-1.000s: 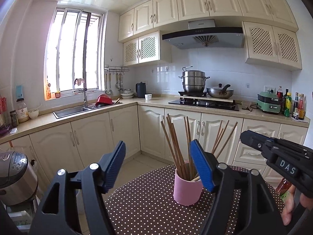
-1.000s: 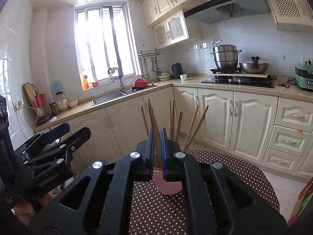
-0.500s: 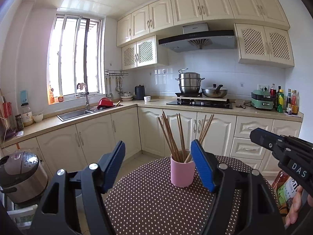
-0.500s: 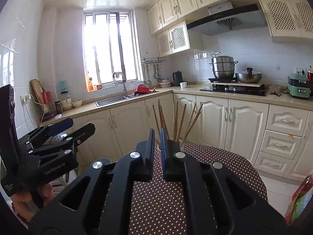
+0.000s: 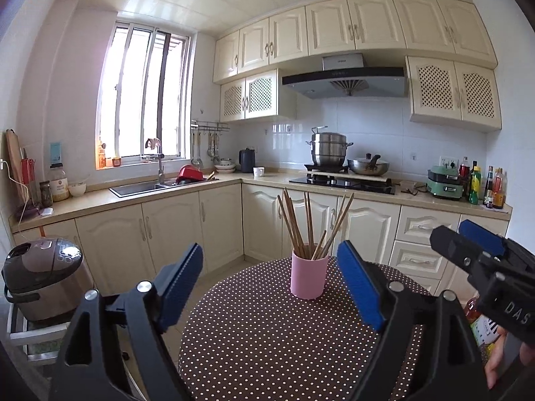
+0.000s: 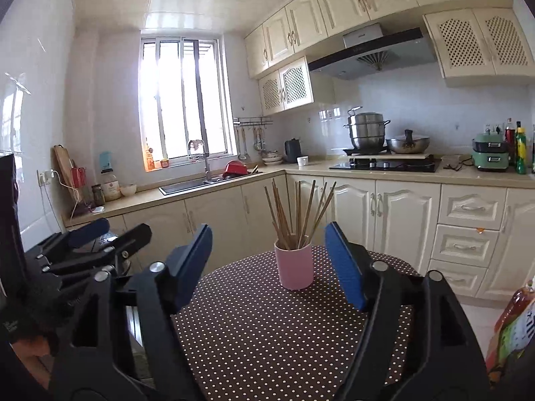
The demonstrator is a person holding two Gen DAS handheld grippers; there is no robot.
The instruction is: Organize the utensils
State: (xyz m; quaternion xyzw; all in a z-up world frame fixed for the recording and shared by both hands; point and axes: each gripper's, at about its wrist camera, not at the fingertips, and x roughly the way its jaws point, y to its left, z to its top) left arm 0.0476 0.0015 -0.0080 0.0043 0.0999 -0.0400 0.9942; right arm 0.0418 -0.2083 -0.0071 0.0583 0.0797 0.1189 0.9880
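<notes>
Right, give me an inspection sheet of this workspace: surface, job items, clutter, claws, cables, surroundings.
Surface: round table under a dark polka-dot cloth.
Job's things: pink cup upright on the table, wooden chopsticks standing in it, fanned out.
Clutter: nothing seen on the table besides the cup; a bottle shows past its right edge.
Claws: left claw open and empty; right claw open and empty; both short of the cup.
Cables: white cord from a wall socket at the counter's left end.
Surroundings: rice cooker left of the table, sink below the window, steamer pot on the hob.
</notes>
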